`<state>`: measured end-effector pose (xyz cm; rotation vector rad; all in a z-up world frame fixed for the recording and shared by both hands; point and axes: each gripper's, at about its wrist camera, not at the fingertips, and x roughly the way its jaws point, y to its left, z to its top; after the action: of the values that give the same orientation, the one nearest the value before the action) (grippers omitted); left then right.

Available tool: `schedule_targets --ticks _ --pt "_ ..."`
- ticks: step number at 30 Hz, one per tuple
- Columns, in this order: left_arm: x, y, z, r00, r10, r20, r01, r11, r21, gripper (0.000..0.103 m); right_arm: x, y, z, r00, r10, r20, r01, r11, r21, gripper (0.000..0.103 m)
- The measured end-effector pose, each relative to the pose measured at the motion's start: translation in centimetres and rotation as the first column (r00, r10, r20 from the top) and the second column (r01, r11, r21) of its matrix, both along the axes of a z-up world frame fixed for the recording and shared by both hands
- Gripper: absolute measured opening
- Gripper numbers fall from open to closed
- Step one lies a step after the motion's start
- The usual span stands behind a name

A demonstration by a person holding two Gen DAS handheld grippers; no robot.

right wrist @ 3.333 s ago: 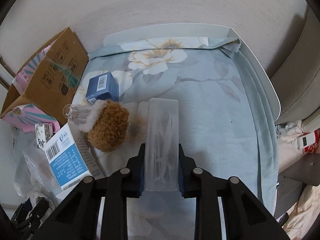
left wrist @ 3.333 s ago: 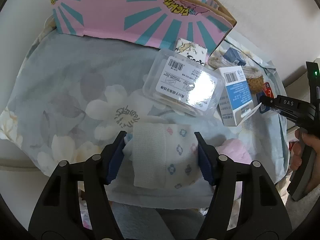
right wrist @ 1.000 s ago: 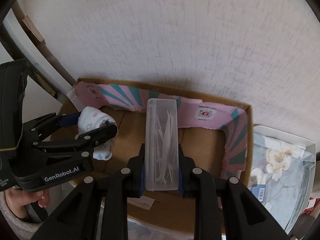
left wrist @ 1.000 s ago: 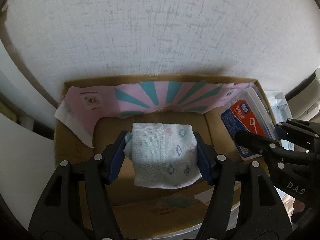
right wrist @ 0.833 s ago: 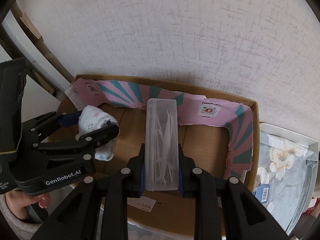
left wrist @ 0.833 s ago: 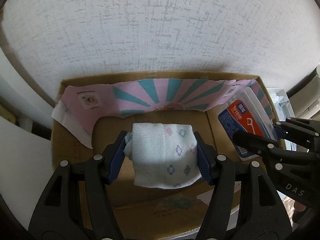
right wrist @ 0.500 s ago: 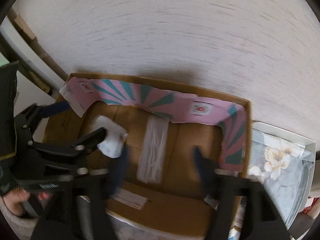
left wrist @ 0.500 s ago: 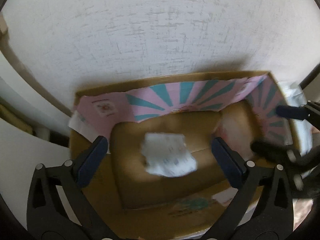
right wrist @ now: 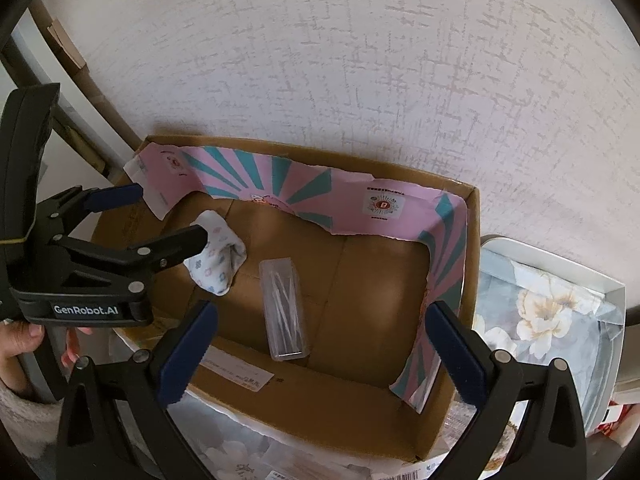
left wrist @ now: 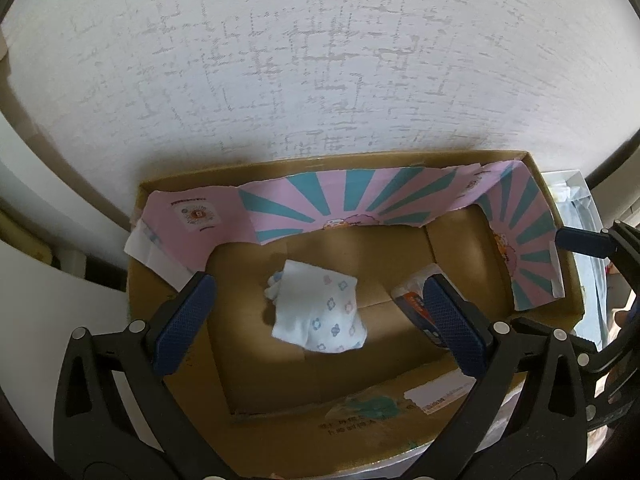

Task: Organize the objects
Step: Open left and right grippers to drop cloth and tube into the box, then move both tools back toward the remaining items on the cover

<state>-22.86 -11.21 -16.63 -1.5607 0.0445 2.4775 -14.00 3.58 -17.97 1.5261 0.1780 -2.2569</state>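
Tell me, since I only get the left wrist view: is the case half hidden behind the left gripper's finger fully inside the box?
Observer: Yes; in the right wrist view the clear case lies flat on the floor of the cardboard box, wholly uncovered.
Reviewer: What's in it?
Observer: Thin white picks.
Reviewer: What's right of the box?
Observer: A white tray lined with floral fabric.

Matt brown cardboard box is being seen below the tongs, holding soft printed cloth and a clear glossy plastic case.
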Motion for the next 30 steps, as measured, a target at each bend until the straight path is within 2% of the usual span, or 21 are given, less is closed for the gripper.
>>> schedule_targets --ticks 5,17,20,26,30 --pt "0.2 0.1 0.7 1.000 0.019 -0.014 -0.019 1.000 -0.001 0.103 0.6 -0.4 0.7 0.999 0.024 -0.022 -0.024 1.000 -0.009 0.103" --pt "3.2 -0.8 6.0 0.990 0.096 -0.101 -0.098 0.995 -0.012 0.103 1.8 -0.8 3.8 0.993 0.114 -0.044 -0.115 0.993 -0.021 0.103" --pt "4.2 -0.8 7.6 0.986 0.110 -0.128 -0.110 0.994 0.008 0.103 2.6 -0.4 5.5 0.987 0.129 -0.094 -0.130 0.991 -0.010 0.103" --pt "6.9 -0.3 11.0 0.969 0.141 -0.204 -0.139 0.990 0.022 0.103 3.6 1.7 9.0 0.981 0.121 -0.154 -0.129 0.991 -0.046 0.103" --pt "8.5 0.2 12.7 0.958 0.169 -0.234 -0.160 0.986 0.056 0.103 4.6 3.8 11.2 0.973 0.106 -0.205 -0.112 0.994 -0.019 0.103"
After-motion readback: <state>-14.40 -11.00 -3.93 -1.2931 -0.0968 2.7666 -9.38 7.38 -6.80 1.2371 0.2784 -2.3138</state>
